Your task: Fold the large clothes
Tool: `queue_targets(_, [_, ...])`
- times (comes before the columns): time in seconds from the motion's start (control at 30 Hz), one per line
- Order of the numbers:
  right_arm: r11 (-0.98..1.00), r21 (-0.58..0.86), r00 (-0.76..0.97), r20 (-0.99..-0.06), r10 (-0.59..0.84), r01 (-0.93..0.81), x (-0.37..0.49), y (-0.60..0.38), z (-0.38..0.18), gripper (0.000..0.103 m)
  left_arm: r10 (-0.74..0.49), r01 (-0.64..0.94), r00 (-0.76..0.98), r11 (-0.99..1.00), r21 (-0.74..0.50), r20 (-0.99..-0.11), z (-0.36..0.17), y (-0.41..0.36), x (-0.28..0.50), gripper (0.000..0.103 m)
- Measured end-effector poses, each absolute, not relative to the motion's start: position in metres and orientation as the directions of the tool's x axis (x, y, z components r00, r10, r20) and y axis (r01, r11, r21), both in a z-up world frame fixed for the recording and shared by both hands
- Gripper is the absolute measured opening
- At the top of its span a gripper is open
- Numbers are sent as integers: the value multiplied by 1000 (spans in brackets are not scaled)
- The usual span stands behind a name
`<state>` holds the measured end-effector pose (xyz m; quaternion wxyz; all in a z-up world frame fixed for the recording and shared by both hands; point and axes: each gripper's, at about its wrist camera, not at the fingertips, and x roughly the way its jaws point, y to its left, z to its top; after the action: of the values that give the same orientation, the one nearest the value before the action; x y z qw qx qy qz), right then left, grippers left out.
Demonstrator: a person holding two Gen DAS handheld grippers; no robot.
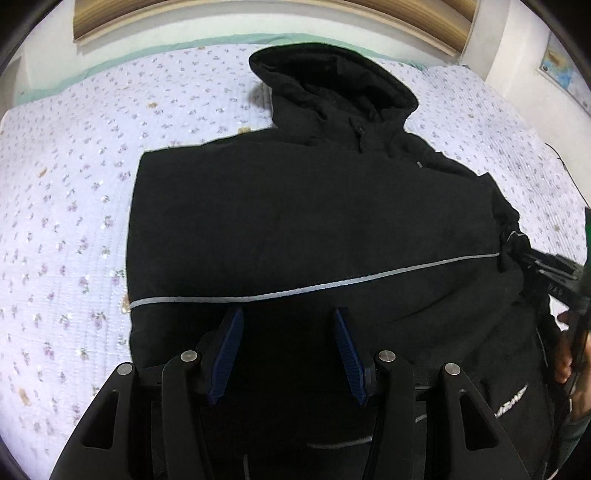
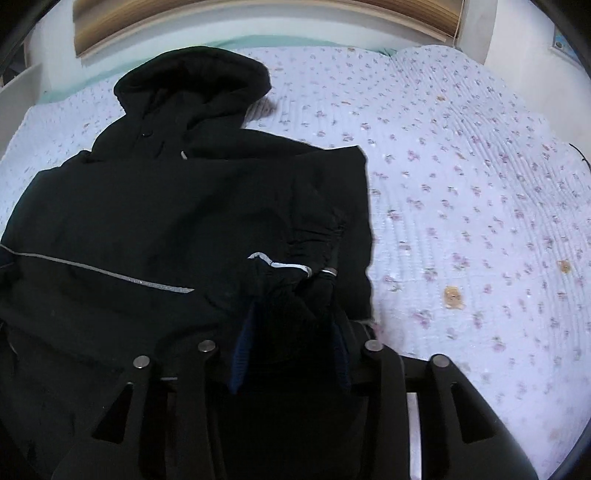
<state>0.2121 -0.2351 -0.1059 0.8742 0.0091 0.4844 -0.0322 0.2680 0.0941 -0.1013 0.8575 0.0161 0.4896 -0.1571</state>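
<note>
A black hooded jacket [image 1: 295,206] lies spread on the bed, hood toward the headboard, with a grey reflective stripe [image 1: 332,284] across it. It also shows in the right wrist view [image 2: 147,206]. My left gripper [image 1: 290,317] is open and empty, just above the jacket's lower part. My right gripper [image 2: 295,314] is closed on bunched black fabric, the sleeve cuff [image 2: 291,273] with a reflective band, held over the jacket's right side. The right gripper also shows at the right edge of the left wrist view [image 1: 546,273].
The bed is covered by a pale lilac floral quilt [image 2: 480,184], also in the left wrist view [image 1: 66,221]. A wooden headboard [image 1: 258,11] and white wall stand at the far end. A map hangs on the wall [image 1: 561,70] at the right.
</note>
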Motion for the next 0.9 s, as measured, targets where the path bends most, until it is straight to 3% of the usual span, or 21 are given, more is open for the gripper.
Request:
queue_targets(0.03, [995, -18, 560, -826, -68, 95, 207, -236, -92, 59, -292, 291, 477, 942, -165, -829, -93, 97, 265, 52])
queue_targets(0.1, [992, 33, 634, -772, -52, 121, 196, -234, -64, 81, -394, 317, 489, 911, -262, -778, -77, 103, 261, 52])
queue_targets(0.17, [990, 130, 696, -716, 55, 56, 195, -219, -40, 89, -418, 318, 504, 903, -287, -756, -69, 100, 259, 53])
queue_targets(0.3, [995, 82, 627, -772, 102, -61, 229, -161, -51, 89, -342, 277, 508, 934, -226, -791, -85, 85, 278, 54])
queue_targets(0.43, [997, -65, 441, -896, -40, -41, 267, -136, -132, 85, -339, 248, 471, 937, -246, -815, -122, 93, 290, 53])
queue_targets(0.5, [999, 25, 476, -879, 34, -26, 263, -148, -145, 88, -363, 262, 468, 928, -265, -806, -125, 96, 290, 53])
queue_targets(0.63, [998, 40, 488, -871, 61, -54, 256, -153, -139, 88, -355, 273, 474, 929, -250, -806, -128, 94, 290, 53])
queue_targets(0.7, [997, 47, 511, -856, 75, -68, 239, -159, -124, 76, -360, 280, 492, 927, -248, -792, -120, 97, 280, 53])
queue_targets(0.77, [993, 65, 583, -805, 110, -98, 208, -171, -102, 75, -419, 302, 515, 905, -299, -748, -108, 105, 260, 54])
queue_targets(0.83, [998, -2, 626, -778, 42, -70, 186, -180, -97, 75, -454, 311, 554, 891, -332, -698, -96, 115, 241, 54])
queue_targets(0.9, [996, -64, 580, -815, -19, -57, 187, -185, -114, 75, -350, 224, 588, 937, -269, -729, -100, 122, 239, 54])
